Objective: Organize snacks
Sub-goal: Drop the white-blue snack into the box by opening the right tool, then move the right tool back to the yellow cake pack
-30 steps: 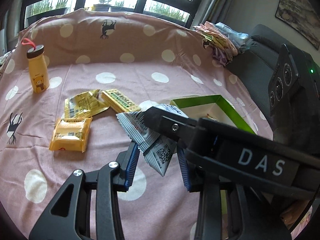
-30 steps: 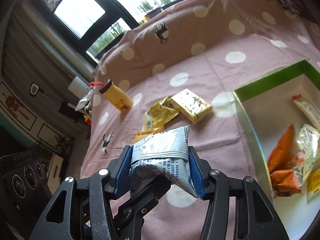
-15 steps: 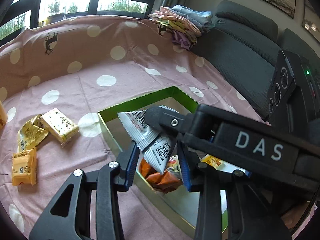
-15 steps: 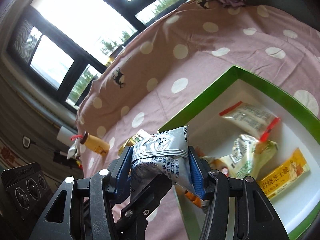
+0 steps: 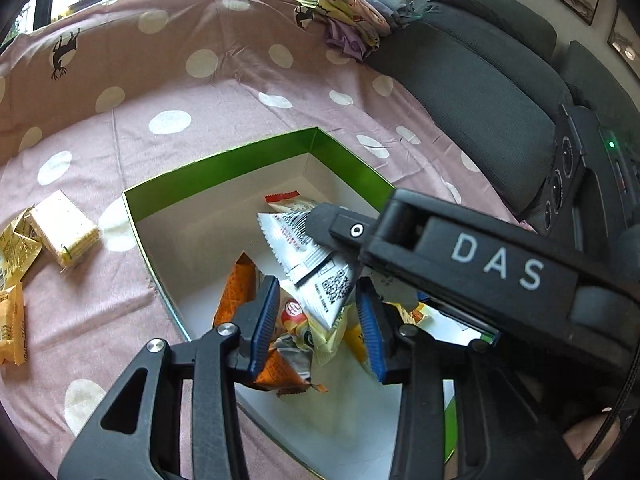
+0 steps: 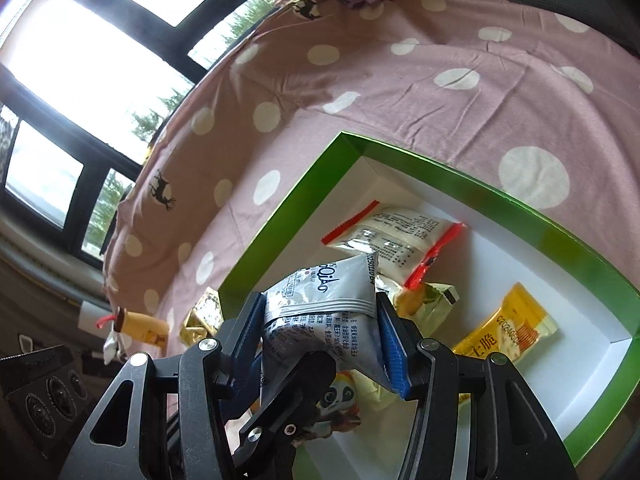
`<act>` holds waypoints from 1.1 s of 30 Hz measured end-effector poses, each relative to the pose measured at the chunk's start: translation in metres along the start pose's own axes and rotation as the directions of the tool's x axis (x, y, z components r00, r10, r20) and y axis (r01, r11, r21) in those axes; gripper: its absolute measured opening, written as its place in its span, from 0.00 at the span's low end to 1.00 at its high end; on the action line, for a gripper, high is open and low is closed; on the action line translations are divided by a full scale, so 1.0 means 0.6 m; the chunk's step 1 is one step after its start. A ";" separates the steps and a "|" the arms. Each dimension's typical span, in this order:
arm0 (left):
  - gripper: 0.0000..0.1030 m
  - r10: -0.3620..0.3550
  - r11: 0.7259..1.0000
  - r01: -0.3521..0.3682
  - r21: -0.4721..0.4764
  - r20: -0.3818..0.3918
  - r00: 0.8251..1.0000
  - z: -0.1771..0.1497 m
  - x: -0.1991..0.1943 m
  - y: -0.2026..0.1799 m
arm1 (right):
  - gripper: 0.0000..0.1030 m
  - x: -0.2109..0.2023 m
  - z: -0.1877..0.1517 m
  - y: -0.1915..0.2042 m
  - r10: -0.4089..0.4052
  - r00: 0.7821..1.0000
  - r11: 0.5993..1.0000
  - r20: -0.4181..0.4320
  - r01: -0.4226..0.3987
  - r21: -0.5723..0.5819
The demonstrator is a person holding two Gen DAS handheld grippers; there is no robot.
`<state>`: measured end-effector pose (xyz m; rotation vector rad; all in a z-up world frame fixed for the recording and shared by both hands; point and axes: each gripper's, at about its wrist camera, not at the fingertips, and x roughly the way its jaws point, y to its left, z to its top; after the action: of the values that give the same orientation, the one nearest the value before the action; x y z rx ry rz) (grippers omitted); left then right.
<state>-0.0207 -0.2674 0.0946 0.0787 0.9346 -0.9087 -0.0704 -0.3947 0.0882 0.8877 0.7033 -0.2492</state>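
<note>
The pink dotted cloth [image 5: 200, 120] fills most of both views, with the dark sofa [image 5: 480, 92] along the upper right of my left view and a pile of folded fabrics [image 5: 348, 8] at its top edge. On the cloth sits the green box [image 5: 224, 172], white inside, in the middle of the left view and at the centre right of the right view.

My right tongs [image 6: 322, 336] sit at the bottom centre of their own view, above the box's near left corner. Their blue pads are pinched on both sides of the silver packet [image 6: 320, 308], so it hangs over the box's white floor.

My left tongs [image 5: 318, 324] sit low in the centre of the left view. Their jaws have just been opening. The packet's lower tip hangs between the pads, with a gap showing on either side.

Inside the box lie:
- a pale packet with red ends [image 6: 392, 232] near the far wall,
- a yellow packet [image 6: 508, 328] at the right,
- an orange packet [image 5: 240, 284] under my left pads.

Outside the box, at the left edge of the left view, lies a pale biscuit pack [image 5: 64, 228]. A small yellow bottle [image 6: 144, 328] shows at the lower left of the right view.
</note>
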 end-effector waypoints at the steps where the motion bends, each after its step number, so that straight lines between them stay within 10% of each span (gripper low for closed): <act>1: 0.39 -0.008 1.000 0.008 -0.012 -0.004 1.000 0.000 -0.004 0.005 | 0.55 0.000 0.000 -0.001 -0.014 1.000 1.000 0.001 0.014 0.002; 15: 0.74 0.162 0.979 -0.138 -0.150 0.163 0.973 -0.047 -0.167 0.112 | 0.75 -0.054 -0.001 0.044 0.003 0.984 0.994 0.181 0.017 -0.104; 23: 0.81 0.426 0.854 -0.347 -0.387 0.139 0.894 -0.122 -0.257 0.237 | 0.84 -0.058 -0.013 0.072 0.003 0.979 0.990 0.204 0.026 -0.139; 33: 0.85 0.482 0.768 -0.360 -0.530 0.108 0.869 -0.181 -0.302 0.325 | 0.85 -0.059 -0.038 0.124 -0.010 0.969 0.975 0.247 0.065 -0.214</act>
<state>-0.0034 0.0193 0.0976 -0.2504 0.8491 -0.2248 -0.0721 -0.3335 0.1476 0.6183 0.5069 -0.3025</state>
